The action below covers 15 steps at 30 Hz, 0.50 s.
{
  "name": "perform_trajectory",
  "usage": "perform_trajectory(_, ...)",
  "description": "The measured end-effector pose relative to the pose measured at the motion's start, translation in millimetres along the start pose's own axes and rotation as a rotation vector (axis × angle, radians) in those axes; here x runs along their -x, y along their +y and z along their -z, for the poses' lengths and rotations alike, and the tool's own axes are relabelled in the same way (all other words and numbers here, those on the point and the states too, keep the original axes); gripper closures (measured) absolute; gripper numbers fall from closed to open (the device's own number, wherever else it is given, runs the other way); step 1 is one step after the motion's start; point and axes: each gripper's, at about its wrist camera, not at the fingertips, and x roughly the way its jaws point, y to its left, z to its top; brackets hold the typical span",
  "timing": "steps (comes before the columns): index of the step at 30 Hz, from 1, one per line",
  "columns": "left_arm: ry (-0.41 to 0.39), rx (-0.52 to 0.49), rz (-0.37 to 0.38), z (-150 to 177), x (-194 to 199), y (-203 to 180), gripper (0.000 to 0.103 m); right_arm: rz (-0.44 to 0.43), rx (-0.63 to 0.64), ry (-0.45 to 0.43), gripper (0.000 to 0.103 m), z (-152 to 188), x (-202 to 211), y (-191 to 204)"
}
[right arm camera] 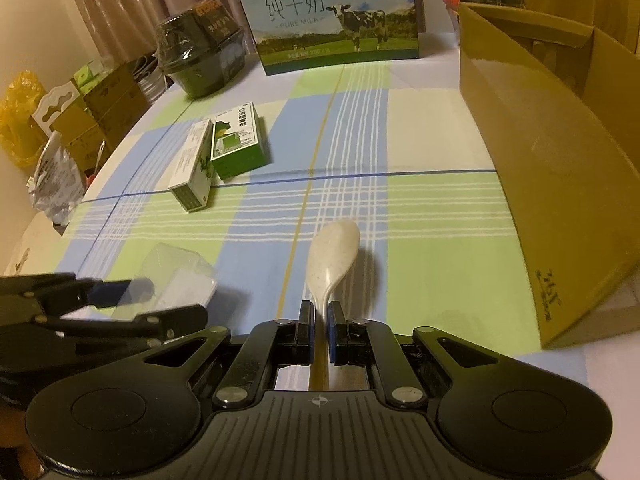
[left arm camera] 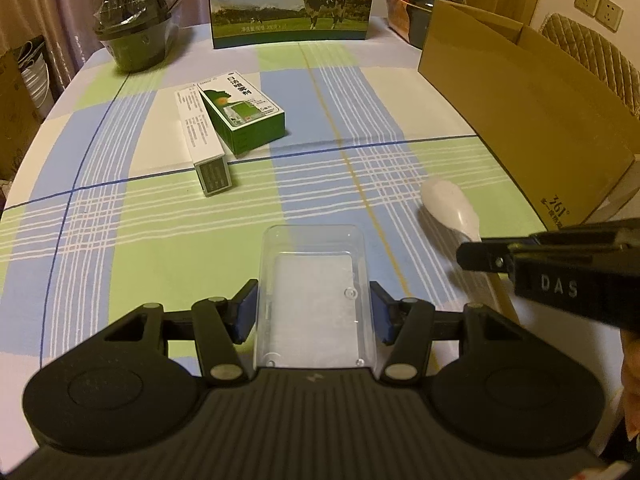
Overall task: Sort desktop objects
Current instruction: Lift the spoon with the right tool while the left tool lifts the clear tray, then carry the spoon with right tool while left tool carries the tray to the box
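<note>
Right tool (right arm camera: 319, 322) pinches spoon (right arm camera: 332, 258) — left tool (left arm camera: 314, 312) clamps clear box (left arm camera: 314, 280).

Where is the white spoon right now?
The white spoon is in the right gripper, pinched by its handle just above the checked tablecloth. The cardboard box is on its right and the clear plastic tray on its left.

A clear plastic box (left arm camera: 316, 300) is sitting at six o'clock, a white spoon (right arm camera: 330, 260) lying bowl-forward at four, two green-and-white cartons (left arm camera: 224, 128) touching at eleven.
</note>
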Motion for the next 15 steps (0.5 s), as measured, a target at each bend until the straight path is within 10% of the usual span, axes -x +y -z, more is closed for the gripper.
perform_trajectory(15,-0.035,0.031,-0.003,8,51,-28,0.051,-0.004,-0.048,-0.063,0.100,14,67,-3)
